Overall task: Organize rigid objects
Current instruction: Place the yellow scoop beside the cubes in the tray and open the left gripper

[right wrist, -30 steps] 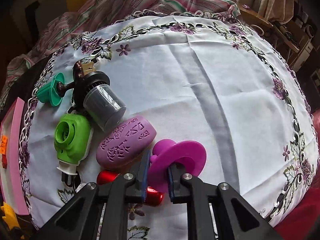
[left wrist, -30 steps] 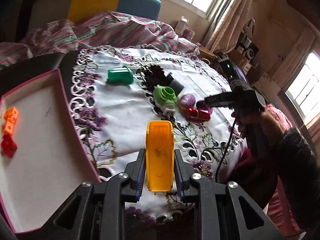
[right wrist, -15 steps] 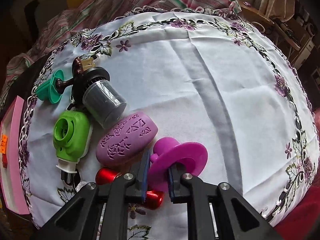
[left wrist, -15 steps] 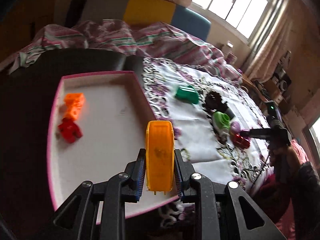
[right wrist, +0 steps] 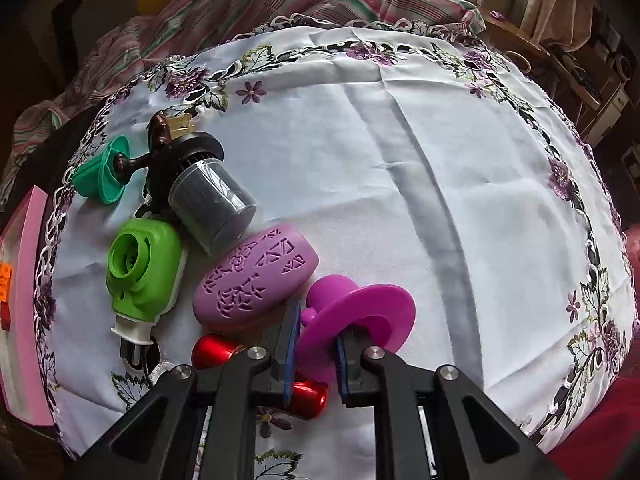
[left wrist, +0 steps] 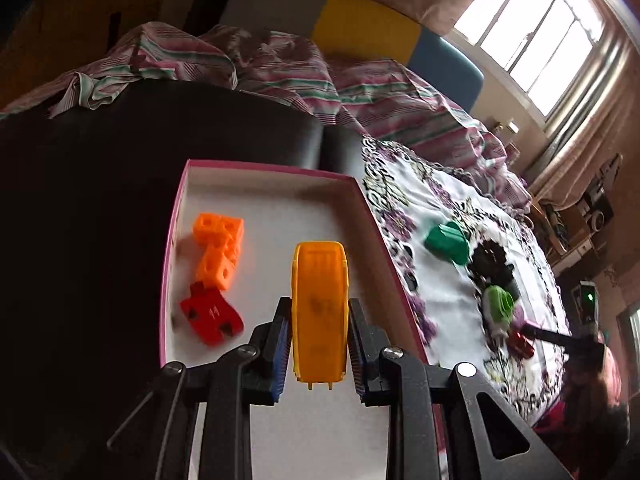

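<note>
**Yellow piece over the box, purple disc gripped on the cloth**

The left gripper (left wrist: 319,344) pinches a yellow plastic piece (left wrist: 319,312) between its two blue pads, the piece standing on edge and reaching forward past the fingertips. It hangs above the white floor of a pink-rimmed box (left wrist: 372,216), near the box's right wall. Inside the box, toward its left wall, lie an orange block with holes (left wrist: 218,248) and, touching its near end, a red piece (left wrist: 211,318).

To the right of the box spreads a white tablecloth (right wrist: 400,152) with purple flower embroidery. On the cloth, nearest the box, is a green cup-shaped piece (right wrist: 100,176). Beyond it from the box sits a dark grey cylinder (right wrist: 212,204) with a black collar, resting against a brown figure (right wrist: 156,136). A lime-green plug-in device (right wrist: 142,268) lies just beside the cylinder, and a lilac oval shell with cut-out patterns (right wrist: 256,280) lies next to that. A red metal spool (right wrist: 304,394) lies partly under the right gripper.

The right gripper (right wrist: 316,350), on the side of the cluster farthest from the box, has its jaws pressed on the rim of a magenta disc-shaped piece (right wrist: 360,312), which touches the lilac shell.

A striped blanket (left wrist: 280,76) is bunched behind the box.
</note>
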Tool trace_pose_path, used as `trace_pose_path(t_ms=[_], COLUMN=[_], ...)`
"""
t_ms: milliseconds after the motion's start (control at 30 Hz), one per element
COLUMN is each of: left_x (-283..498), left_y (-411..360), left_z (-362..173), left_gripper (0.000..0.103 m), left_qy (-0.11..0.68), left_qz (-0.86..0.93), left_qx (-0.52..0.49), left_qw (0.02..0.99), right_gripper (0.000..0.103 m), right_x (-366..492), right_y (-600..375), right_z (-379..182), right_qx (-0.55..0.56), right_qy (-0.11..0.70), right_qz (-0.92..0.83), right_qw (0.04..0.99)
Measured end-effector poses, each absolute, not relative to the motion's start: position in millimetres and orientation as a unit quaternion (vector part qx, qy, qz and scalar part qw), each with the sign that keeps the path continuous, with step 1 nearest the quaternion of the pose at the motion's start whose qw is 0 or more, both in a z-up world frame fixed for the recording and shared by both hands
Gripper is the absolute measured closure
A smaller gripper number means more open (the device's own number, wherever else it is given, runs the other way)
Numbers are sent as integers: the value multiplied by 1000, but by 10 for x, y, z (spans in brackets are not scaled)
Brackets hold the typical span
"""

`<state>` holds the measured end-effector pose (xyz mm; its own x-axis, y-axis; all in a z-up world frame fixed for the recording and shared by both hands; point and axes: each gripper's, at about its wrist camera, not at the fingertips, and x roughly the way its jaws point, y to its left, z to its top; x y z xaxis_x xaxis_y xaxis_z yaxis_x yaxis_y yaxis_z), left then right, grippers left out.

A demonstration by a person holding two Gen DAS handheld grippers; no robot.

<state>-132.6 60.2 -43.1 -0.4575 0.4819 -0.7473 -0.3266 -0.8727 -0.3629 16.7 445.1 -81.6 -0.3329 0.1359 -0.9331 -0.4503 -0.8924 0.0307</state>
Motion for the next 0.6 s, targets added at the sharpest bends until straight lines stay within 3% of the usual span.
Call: trace_pose_path(t_ms=[367, 500, 600], left_x=[-1903, -1886, -1776], left_y=[781, 772, 755], left_z=[-794, -843, -795], left_gripper=[76, 66, 66], left_qy=[-46, -39, -31], left_qz=[851, 849, 856], left_qx=[-490, -493, -482], left_qw=[185, 187, 183], right_gripper=[89, 89, 89], right_x=[156, 145, 146], right_y=[4440, 4434, 4437], right_z=[-792, -791, -787], right_qx=[-547, -549, -549], right_qy=[140, 135, 134], right_qz=[805, 805, 805], right_qw=[181, 180, 180])
